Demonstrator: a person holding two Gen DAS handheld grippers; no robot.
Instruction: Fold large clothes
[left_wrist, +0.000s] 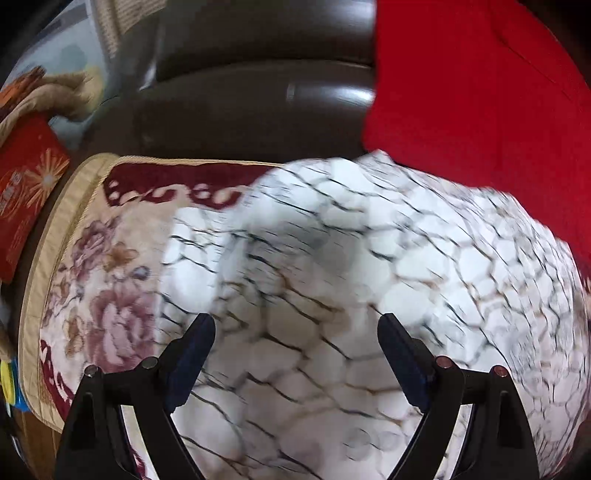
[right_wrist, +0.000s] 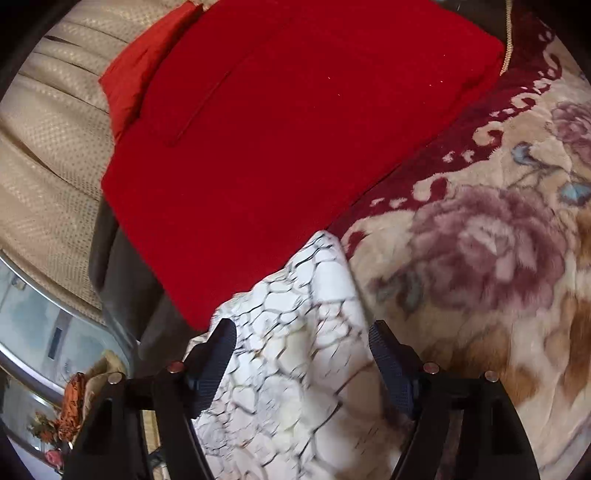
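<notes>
Floral blanket under white patterned garment; parted left hand-held gripper above

Sofa: dark, glossy leather. Blanket: plush, fuzzy floral pile. Red garment: matt, napped cloth. White patterned garment: soft, smooth cloth.

My right gripper: fingers spread wide apart, nothing pinched between them.
White garment with a dark cracked-stone print: lies under and between my fingers, blurred by motion.
Folded red fleece garment: just beyond, its near edge touching the white one.
Beige floral plush blanket with dark red border: beneath both garments, spreading right.
Cream textured cushion: at left.
</notes>
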